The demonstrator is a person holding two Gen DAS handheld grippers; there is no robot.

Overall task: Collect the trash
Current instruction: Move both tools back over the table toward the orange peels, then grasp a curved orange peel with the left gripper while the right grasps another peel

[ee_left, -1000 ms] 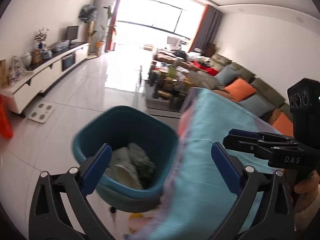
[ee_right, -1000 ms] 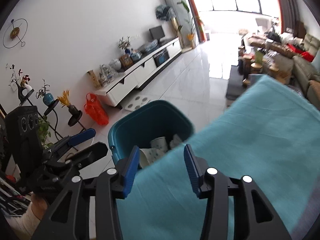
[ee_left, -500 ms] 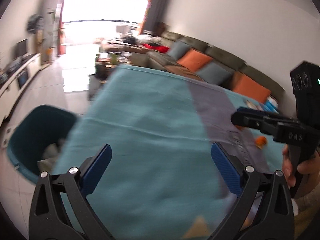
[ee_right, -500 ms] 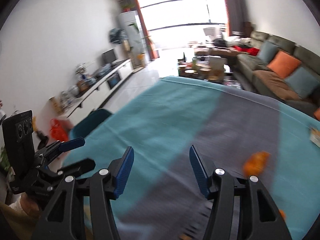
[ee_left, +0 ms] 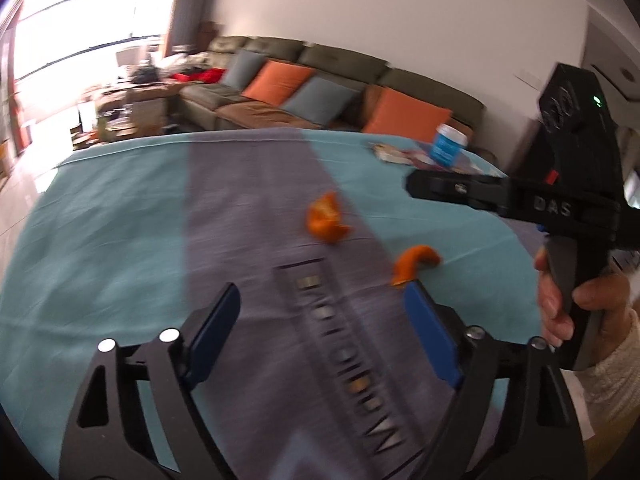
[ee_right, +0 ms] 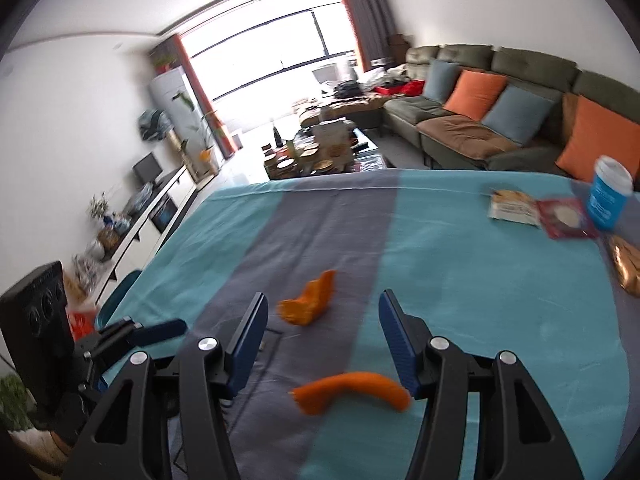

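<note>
Right wrist view: curved orange peel lies between wide-open, empty jaws on tablecloth.

Open cloth is seen across the left of the desk. The middle is obstructed by two orange peels, and the far right corner is crowded by snack packets and a blue cup.

Black-framed left tool and right tool: blue pads, silver screws, "DAS" lettering; bare hand, cream knit sleeve.
</note>
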